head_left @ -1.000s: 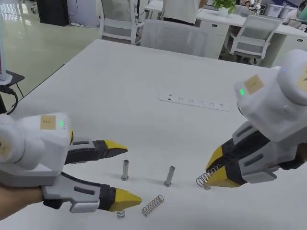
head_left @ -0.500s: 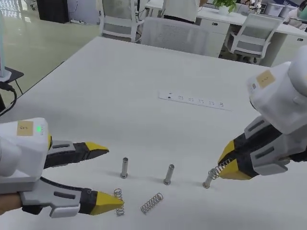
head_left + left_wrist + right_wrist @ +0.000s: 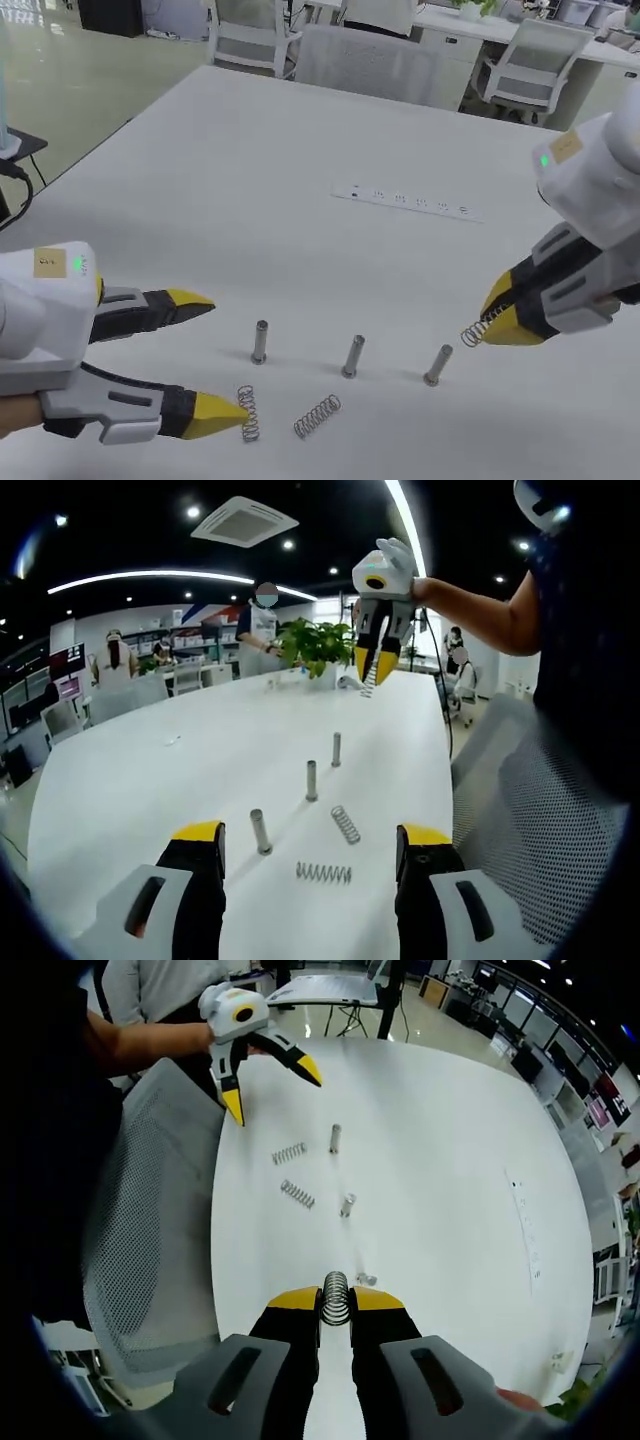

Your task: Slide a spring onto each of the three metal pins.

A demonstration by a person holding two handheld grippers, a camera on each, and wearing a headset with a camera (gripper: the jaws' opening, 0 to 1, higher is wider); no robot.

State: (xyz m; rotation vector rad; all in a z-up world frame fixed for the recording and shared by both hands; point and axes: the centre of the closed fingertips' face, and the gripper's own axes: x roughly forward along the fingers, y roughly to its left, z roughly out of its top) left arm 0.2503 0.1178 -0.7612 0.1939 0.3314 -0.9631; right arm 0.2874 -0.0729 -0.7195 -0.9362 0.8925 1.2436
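We are pinching a small coiled metal spring in the yellow-tipped right gripper. Its jaws are nearly closed on the coil at the right of the head view, just up and right of the rightmost short grey metal pin. The middle pin and the left pin are standing bare on the white tabletop. At lower left we are holding the left gripper wide apart and empty. Its lower tip is lying just beside one loose spring, with a second loose spring lying to the right.
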